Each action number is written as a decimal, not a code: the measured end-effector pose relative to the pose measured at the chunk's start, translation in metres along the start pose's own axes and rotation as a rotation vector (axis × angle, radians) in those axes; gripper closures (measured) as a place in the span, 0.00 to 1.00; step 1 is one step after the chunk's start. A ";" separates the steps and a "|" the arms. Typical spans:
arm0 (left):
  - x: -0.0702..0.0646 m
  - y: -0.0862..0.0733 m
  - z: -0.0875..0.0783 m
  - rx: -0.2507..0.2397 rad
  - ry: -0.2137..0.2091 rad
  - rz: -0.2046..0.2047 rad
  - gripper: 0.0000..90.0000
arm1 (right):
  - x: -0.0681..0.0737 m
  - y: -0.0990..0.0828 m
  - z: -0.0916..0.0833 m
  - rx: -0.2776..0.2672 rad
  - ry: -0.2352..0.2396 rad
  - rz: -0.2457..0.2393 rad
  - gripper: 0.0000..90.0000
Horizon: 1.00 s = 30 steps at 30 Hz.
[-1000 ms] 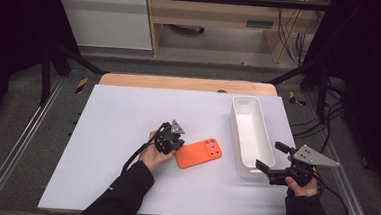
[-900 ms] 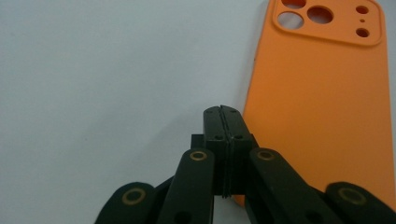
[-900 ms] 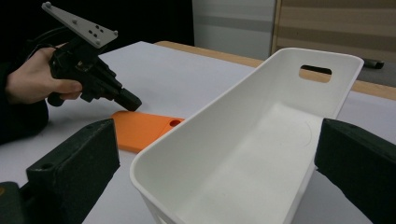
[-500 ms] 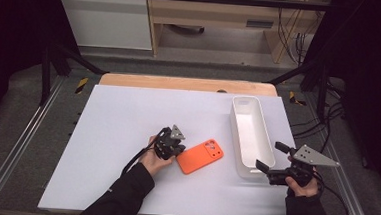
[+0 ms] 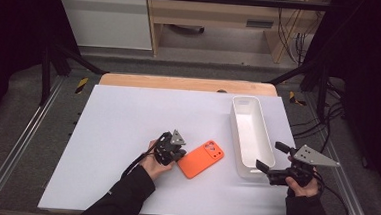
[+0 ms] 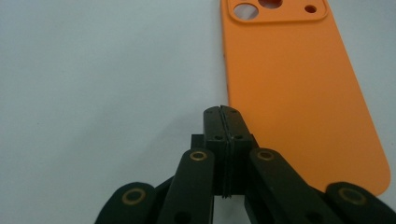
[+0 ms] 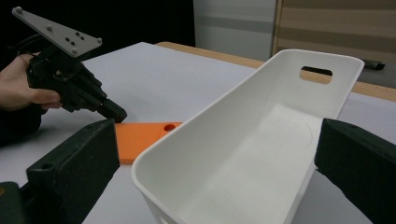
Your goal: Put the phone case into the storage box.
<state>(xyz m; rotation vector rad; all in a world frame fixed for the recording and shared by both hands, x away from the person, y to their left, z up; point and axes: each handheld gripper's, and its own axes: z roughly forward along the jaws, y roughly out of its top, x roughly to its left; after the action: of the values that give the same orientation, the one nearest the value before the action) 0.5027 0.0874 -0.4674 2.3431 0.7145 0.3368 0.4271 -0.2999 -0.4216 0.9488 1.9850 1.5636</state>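
Left gripper (image 6: pixel 223 109): jaws pressed together with nothing between, tips at the near left edge of the orange phone case (image 6: pixel 299 88), which lies flat on the white table (image 5: pixel 122 118) at centre frame in the high view. Right gripper (image 7: pixel 215 158): jaws spread wide, straddling the near end of the white bin (image 7: pixel 252 140), lower right in the high view.

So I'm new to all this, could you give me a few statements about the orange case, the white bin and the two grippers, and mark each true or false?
1. The orange phone case lies flat on the table. True.
2. The white bin holds the case. False: the bin is empty.
3. The left gripper has its jaws shut. True.
4. The right gripper is clamped shut. False: its jaws stand wide, either side of the bin's near end.
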 end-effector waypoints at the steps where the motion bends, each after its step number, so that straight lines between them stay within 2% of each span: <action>1: -0.001 -0.001 0.000 -0.002 0.000 0.005 1.00 | 0.000 0.000 0.000 -0.001 0.000 0.002 0.00; 11: -0.003 -0.002 -0.002 -0.005 0.001 0.015 1.00 | 0.000 0.000 0.000 0.001 0.000 -0.002 0.00; 17: 0.002 0.000 -0.012 -0.055 0.003 -0.004 0.94 | 0.000 0.000 0.000 0.000 0.001 -0.001 0.00; 22: 0.006 0.005 -0.026 -0.111 -0.003 -0.017 0.86 | 0.001 0.000 0.001 0.003 0.004 -0.002 0.00; 27: 0.006 0.010 -0.036 -0.162 -0.019 -0.020 0.71 | 0.000 0.000 0.000 0.000 0.000 -0.002 0.00; 30: 0.004 0.014 -0.041 -0.177 -0.031 -0.013 0.63 | 0.000 0.000 0.000 0.002 -0.002 -0.006 0.00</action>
<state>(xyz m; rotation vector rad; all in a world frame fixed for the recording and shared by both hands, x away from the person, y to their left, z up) 0.4945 0.1018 -0.4274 2.1712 0.6578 0.3429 0.4272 -0.2994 -0.4218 0.9441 1.9873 1.5573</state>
